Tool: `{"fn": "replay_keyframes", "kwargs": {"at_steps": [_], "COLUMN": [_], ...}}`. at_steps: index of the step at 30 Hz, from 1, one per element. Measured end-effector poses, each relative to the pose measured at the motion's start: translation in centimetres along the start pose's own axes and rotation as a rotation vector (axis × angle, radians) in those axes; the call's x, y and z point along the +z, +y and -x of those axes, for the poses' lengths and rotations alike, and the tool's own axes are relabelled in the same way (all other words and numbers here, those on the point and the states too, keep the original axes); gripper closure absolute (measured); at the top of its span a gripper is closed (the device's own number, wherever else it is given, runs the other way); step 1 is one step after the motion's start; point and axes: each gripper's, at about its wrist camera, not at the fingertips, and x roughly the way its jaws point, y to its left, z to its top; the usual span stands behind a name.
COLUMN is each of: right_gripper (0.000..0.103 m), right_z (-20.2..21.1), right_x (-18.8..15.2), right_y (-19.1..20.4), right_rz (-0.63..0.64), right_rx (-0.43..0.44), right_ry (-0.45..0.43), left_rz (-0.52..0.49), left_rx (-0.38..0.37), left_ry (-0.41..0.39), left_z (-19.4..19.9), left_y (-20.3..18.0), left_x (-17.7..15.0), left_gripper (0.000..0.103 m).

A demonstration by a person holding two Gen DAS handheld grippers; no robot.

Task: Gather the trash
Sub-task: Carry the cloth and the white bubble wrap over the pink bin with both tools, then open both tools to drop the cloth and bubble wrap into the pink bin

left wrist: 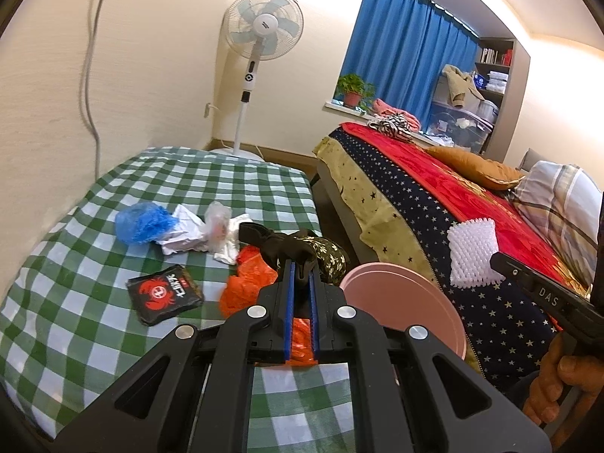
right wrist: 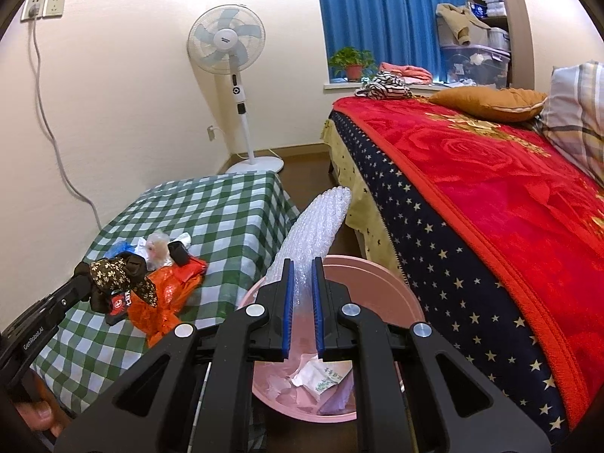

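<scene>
My left gripper [left wrist: 301,264] is shut on a dark floral cloth scrap [left wrist: 302,251] and holds it above the green checked table [left wrist: 75,302]; the scrap also shows in the right wrist view [right wrist: 117,275]. My right gripper [right wrist: 303,262] is shut on a sheet of bubble wrap [right wrist: 321,222], held over the pink bin [right wrist: 377,283], which holds paper scraps [right wrist: 321,375]. The bubble wrap also shows in the left wrist view [left wrist: 473,255]. On the table lie an orange plastic bag [left wrist: 245,283], a black crab-print packet [left wrist: 164,294], a blue plastic bag [left wrist: 143,222] and crumpled white wrappers [left wrist: 196,232].
A bed with a red blanket [right wrist: 490,188] stands close on the right, with the pink bin [left wrist: 404,298] between it and the table. A standing fan [left wrist: 260,26] is by the far wall. A cord [right wrist: 49,124] hangs down the left wall.
</scene>
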Motion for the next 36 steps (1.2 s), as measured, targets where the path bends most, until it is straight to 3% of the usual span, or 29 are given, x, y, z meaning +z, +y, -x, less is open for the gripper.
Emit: {"fn": "replay_keyframes", "kwargs": {"at_steps": [36], "right_gripper": [0.093], "right_z": [-2.0], "right_x": [0.2], "right_y": [-2.4], "right_rz": [-0.045], "right_rx": [-0.108], "right_ry": [0.014], "left_rz": [-0.055], "left_rx": [-0.142], "left_ry": [0.092], "left_z": [-7.6], "left_y": [-6.2], "left_x": [-1.9], "left_gripper": [0.096]}}
